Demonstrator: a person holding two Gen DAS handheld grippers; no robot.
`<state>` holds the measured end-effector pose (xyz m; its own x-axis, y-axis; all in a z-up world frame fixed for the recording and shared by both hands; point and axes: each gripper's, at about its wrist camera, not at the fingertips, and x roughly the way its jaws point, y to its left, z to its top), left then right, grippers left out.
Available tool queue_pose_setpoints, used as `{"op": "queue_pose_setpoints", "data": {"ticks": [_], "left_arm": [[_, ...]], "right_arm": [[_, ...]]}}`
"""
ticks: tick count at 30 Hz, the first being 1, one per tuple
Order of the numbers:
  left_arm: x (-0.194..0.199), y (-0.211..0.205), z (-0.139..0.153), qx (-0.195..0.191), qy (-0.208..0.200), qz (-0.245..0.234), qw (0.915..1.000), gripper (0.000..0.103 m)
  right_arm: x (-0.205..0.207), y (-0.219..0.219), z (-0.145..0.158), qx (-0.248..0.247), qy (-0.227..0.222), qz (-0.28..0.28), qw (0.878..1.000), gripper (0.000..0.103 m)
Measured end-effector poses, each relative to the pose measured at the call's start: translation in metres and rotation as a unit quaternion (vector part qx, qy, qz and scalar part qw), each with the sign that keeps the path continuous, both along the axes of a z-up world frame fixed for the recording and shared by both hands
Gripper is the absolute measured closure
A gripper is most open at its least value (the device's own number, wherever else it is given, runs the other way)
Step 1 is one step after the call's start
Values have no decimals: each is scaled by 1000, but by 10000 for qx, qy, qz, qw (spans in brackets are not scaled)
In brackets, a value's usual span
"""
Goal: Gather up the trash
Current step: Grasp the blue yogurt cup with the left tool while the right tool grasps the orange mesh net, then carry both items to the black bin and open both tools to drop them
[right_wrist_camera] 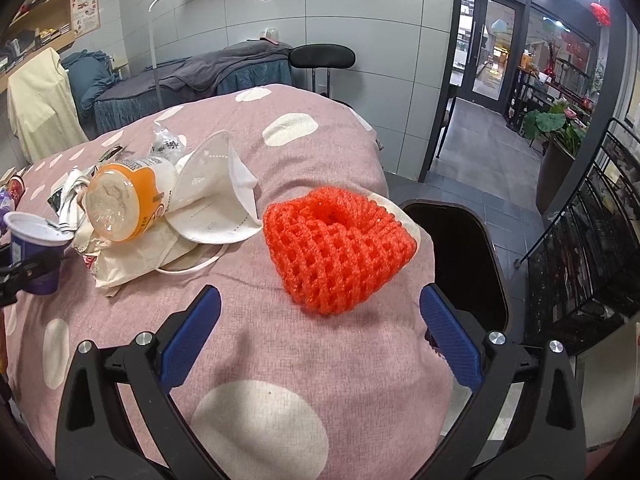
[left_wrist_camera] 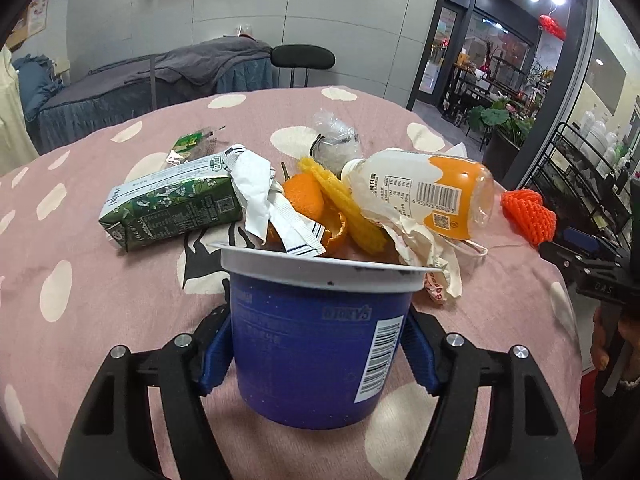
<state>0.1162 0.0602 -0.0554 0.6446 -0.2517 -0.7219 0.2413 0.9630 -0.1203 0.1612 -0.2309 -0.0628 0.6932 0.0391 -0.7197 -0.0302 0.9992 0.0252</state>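
Observation:
My left gripper (left_wrist_camera: 318,354) is shut on a blue cup (left_wrist_camera: 316,356) with a white rim, held above the pink dotted table (left_wrist_camera: 100,292). Behind it lies a trash pile: green carton (left_wrist_camera: 168,206), orange peel (left_wrist_camera: 306,196), yellow foam net (left_wrist_camera: 348,208), orange-and-white bottle (left_wrist_camera: 428,188), crumpled paper (left_wrist_camera: 256,188). My right gripper (right_wrist_camera: 320,320) is open, its blue fingers (right_wrist_camera: 190,336) on either side of and just short of a red foam net (right_wrist_camera: 340,250) near the table's right edge. The bottle (right_wrist_camera: 128,200), a white face mask (right_wrist_camera: 216,196) and the cup (right_wrist_camera: 32,252) show at left.
A black bin (right_wrist_camera: 460,260) stands below the table's right edge, beyond the red net. A chair (right_wrist_camera: 322,58) and a draped bed (right_wrist_camera: 200,76) stand behind the table. Metal shelving (right_wrist_camera: 600,248) lines the right side. A clear plastic bag (left_wrist_camera: 336,140) lies behind the pile.

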Motion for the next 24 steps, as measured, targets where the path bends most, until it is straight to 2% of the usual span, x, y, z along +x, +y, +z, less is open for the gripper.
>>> {"op": "queue_pose_setpoints", "data": {"ticks": [4,12,14,16,20,24], "left_arm": [[-25,-2,7,-91,-390,45,9992,33],[-45,-15,18,-490,-705,-98,9963,33],[-47,-23,20,-515,-789,-190,9954,33],[-45,-33,20,-511,-752,-297,9954,33],[-42,-52,20,-579,-718,-501,9945,33],[-41,-77,24,-513,-776,-858,9920,33]], "right_arm": [[14,-4,-1,5,52,88,9999,5],[39,-20,-10,256,196,94,9994,7],[43,-23,-11,291,204,92,9993,18],[47,-25,-13,308,218,80,9993,23],[47,-32,-20,489,285,34,9984,41],[39,-42,-20,667,163,-17,9976,56]]}}
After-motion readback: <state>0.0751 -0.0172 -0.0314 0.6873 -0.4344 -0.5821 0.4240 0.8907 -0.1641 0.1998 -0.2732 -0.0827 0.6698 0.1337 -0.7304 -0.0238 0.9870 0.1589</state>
